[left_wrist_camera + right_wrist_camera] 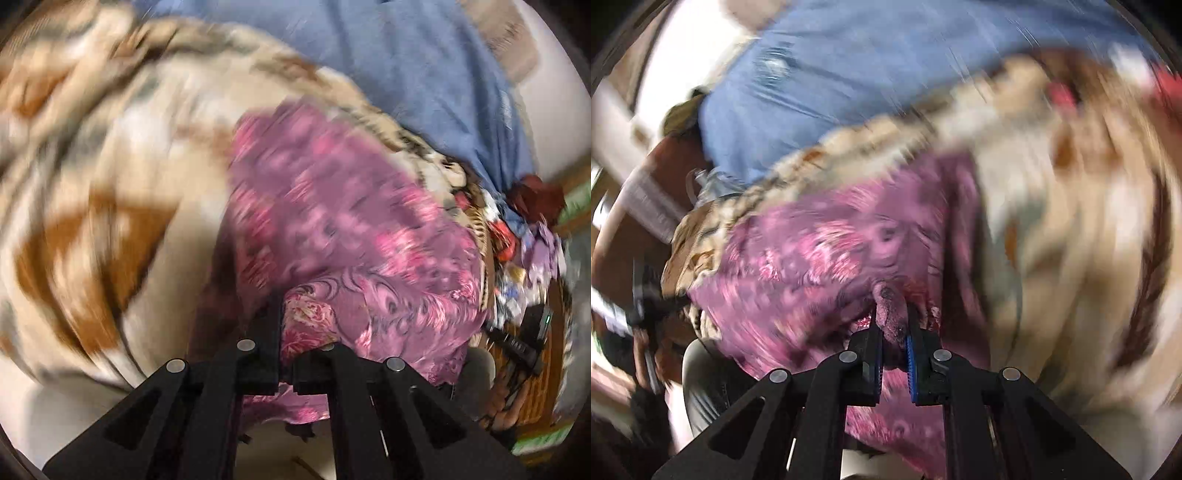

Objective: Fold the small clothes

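A pink and purple floral garment hangs between my two grippers over a cream and brown patterned blanket. My left gripper is shut on one corner of the garment, with cloth bunched between its fingers. In the right wrist view the same garment stretches to the left, and my right gripper is shut on a bunched fold of it. Both views are blurred by motion. The garment's lower edge hangs below the fingers.
A blue sheet lies beyond the blanket, and also shows in the right wrist view. A heap of mixed clothes sits at the right. The other gripper's black body shows at the right edge.
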### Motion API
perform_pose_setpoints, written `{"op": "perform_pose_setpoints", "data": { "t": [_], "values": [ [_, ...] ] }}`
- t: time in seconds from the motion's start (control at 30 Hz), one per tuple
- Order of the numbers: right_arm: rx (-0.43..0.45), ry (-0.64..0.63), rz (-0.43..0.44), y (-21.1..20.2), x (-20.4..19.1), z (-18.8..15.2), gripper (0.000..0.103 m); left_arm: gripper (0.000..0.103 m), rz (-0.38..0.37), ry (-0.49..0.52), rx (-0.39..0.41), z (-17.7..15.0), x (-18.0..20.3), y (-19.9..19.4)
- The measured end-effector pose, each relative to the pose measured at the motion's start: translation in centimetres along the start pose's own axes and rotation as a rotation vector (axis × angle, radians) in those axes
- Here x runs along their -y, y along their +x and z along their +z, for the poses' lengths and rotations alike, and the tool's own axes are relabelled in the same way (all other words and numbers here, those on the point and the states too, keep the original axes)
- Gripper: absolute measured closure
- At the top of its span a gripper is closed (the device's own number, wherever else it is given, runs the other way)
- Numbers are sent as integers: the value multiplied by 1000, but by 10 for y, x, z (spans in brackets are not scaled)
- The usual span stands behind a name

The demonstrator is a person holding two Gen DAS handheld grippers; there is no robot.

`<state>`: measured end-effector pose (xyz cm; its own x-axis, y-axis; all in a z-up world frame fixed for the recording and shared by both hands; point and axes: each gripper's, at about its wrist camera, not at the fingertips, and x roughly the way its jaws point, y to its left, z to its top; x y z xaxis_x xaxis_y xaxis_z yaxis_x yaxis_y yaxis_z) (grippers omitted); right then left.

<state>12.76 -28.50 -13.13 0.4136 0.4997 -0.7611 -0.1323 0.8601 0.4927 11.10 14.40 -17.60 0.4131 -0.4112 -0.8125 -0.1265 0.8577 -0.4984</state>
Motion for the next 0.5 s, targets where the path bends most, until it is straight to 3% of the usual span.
{"op": "perform_pose_setpoints", "data": {
  "t": [0.13, 0.23, 0.3, 0.33, 0.43, 0.5],
  "values": [
    [35, 115, 0, 6, 14, -21, 94, 101, -70, -59, 86, -5, -1, -23],
    [91, 79, -18, -13, 2, -28, 94, 101, 1, -16, 90, -12, 9, -22],
    [102, 37, -56, -16, -5, -32, 94, 101, 101, 15, 66, -11, 9, -7],
    [87, 21, -64, -11, -7, -33, 94, 101, 114, -6, 51, -11, 6, -3],
    [34, 42, -80, 1, -3, -38, 94, 101, 66, -41, 97, -13, 7, -19],
    [75, 42, -29, -17, -6, -44, 93, 101, 80, -12, 115, -15, 9, -27]
  ]
}}
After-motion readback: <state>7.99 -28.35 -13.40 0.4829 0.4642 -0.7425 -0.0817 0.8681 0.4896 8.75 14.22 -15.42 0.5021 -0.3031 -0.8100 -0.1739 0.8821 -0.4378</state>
